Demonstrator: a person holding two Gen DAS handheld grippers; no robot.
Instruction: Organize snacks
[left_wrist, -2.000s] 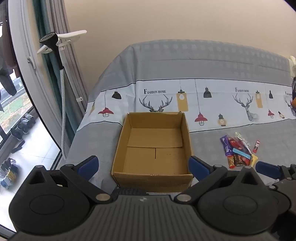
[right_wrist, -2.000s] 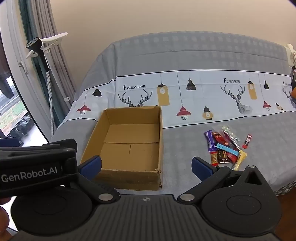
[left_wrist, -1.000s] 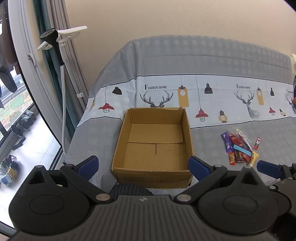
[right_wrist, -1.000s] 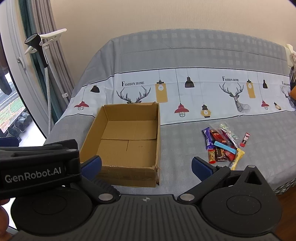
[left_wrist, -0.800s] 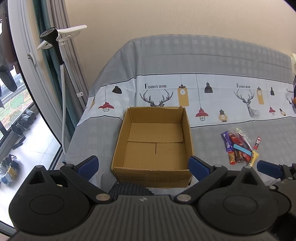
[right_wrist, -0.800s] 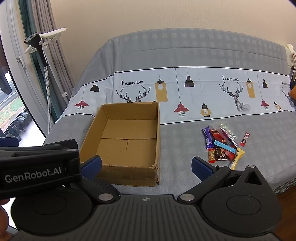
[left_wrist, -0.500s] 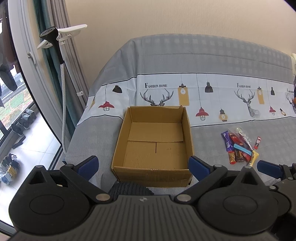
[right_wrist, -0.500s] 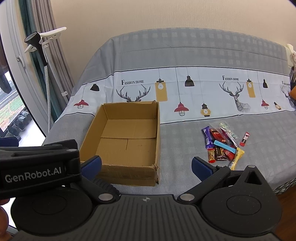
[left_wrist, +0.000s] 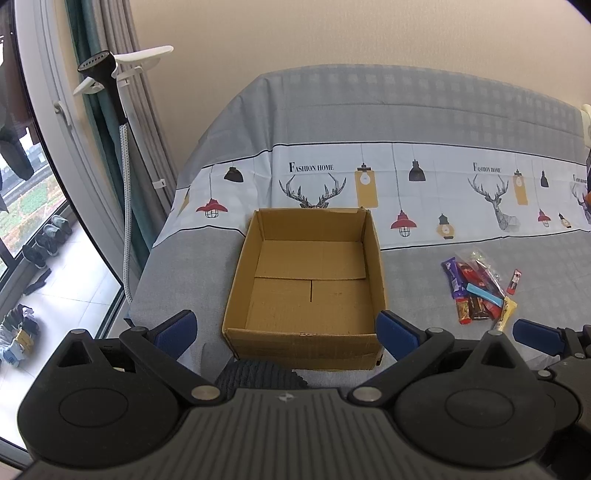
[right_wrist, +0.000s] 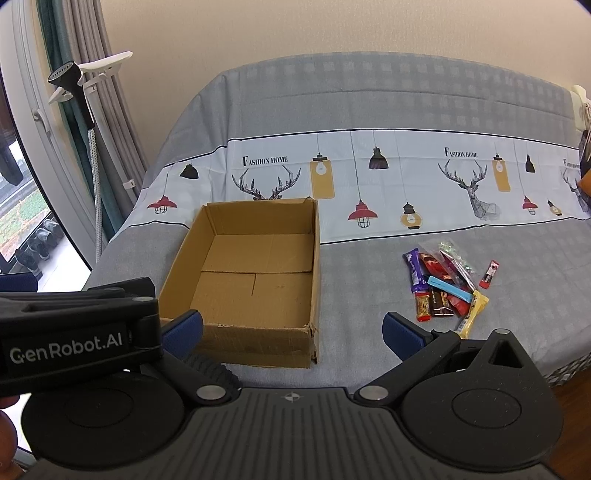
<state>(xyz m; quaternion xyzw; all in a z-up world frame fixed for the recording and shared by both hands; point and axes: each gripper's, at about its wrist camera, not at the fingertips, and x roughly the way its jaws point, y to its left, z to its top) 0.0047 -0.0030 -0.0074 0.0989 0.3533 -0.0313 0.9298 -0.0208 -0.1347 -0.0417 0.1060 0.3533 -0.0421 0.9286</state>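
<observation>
- I see the bed (right_wrist: 369, 110) with the open cardboard box (right_wrist: 255, 273) on it.
- My left gripper (left_wrist: 286, 330) and right gripper (right_wrist: 291, 330) hover spread wide, holding nothing.
- The snacks (right_wrist: 443, 284) lie piled right of the box, apart from it.

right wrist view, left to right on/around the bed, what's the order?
Garment steamer stand → cardboard box → purple snack bar → light-blue snack bar → small red packet, apart from the pile.
</observation>
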